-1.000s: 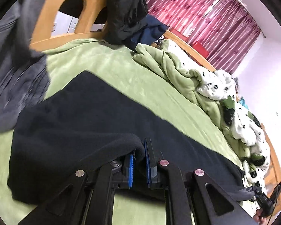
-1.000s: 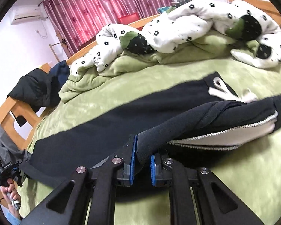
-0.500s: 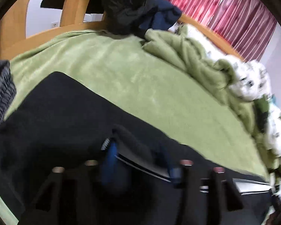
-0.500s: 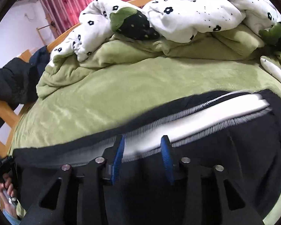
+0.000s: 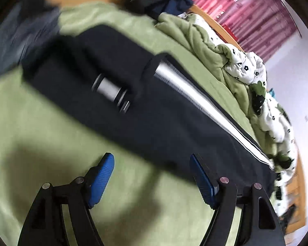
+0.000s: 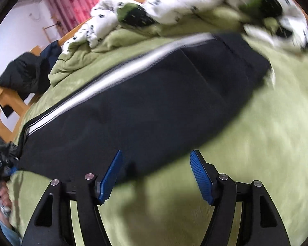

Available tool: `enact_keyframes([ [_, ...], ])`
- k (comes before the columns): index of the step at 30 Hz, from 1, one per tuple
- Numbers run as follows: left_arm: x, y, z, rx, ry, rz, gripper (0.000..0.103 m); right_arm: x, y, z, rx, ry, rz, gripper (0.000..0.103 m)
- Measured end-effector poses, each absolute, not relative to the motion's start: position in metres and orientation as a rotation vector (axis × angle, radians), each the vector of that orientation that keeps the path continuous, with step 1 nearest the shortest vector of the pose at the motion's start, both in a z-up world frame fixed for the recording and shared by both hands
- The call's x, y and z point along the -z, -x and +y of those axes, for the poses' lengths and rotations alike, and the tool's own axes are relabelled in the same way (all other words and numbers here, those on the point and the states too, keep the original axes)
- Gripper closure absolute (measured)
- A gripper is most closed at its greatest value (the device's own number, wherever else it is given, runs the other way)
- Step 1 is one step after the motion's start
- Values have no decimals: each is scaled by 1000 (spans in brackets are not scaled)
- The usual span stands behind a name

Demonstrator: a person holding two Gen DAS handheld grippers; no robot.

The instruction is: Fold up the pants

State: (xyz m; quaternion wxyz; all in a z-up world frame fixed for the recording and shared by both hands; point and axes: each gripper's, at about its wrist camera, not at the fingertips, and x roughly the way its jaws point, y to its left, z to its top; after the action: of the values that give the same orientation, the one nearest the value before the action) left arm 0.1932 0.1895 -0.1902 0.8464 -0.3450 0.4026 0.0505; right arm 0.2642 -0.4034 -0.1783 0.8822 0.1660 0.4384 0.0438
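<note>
Black pants (image 5: 158, 110) with a white side stripe (image 5: 197, 94) lie folded lengthwise on the green bed sheet (image 5: 51, 147). In the left wrist view my left gripper (image 5: 152, 164) hovers just in front of the pants' near edge, jaws opening, nothing between the blue pads (image 5: 101, 176). The same pants (image 6: 145, 104) fill the right wrist view, stripe (image 6: 121, 69) along the far edge. My right gripper (image 6: 155, 160) is over their near edge, jaws opening, pads (image 6: 201, 176) clear of the cloth. Both views are motion-blurred.
A rumpled green blanket and a white flower-print quilt (image 6: 154, 8) are piled along the far side of the bed. Dark clothes (image 6: 24, 73) hang on the wooden bed frame (image 6: 2, 100). Red curtains (image 5: 246, 10) hang behind. A hand (image 6: 2, 203) with a device shows at the left edge.
Both grippers were shut on the pants' lifted edge; they carried it over, let go, opened and drew back. The pants now lie folded flat with the white stripe showing.
</note>
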Motion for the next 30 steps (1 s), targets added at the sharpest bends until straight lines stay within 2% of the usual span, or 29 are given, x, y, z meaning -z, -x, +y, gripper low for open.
enact_keyframes([
  [5,202,-195,190,-105,770,810,29,194,-270,-423,-111,-493,885,35],
  [14,207,-263,196,-254,798,748,31,201,-344,-429,-79,-571,838,34],
  [16,207,-271,197,-277,789,746,38,200,-359,-430,-53,-573,831,34],
  [17,206,-275,197,-292,778,751,42,200,-366,-433,-24,-582,816,40],
  [18,207,-277,197,-309,765,757,57,200,-371,-435,23,-586,810,49],
  [19,207,-278,198,-324,750,769,75,201,-377,-437,68,-588,818,78],
  [20,207,-278,199,-318,746,775,78,202,-379,-441,47,-619,818,88],
  [21,205,-275,201,-295,755,773,88,201,-377,-444,38,-650,806,90],
  [22,202,-271,203,-278,761,770,91,197,-371,-446,47,-670,778,92],
  [30,166,-222,182,-212,670,788,92,151,-317,-450,52,-639,738,93],
])
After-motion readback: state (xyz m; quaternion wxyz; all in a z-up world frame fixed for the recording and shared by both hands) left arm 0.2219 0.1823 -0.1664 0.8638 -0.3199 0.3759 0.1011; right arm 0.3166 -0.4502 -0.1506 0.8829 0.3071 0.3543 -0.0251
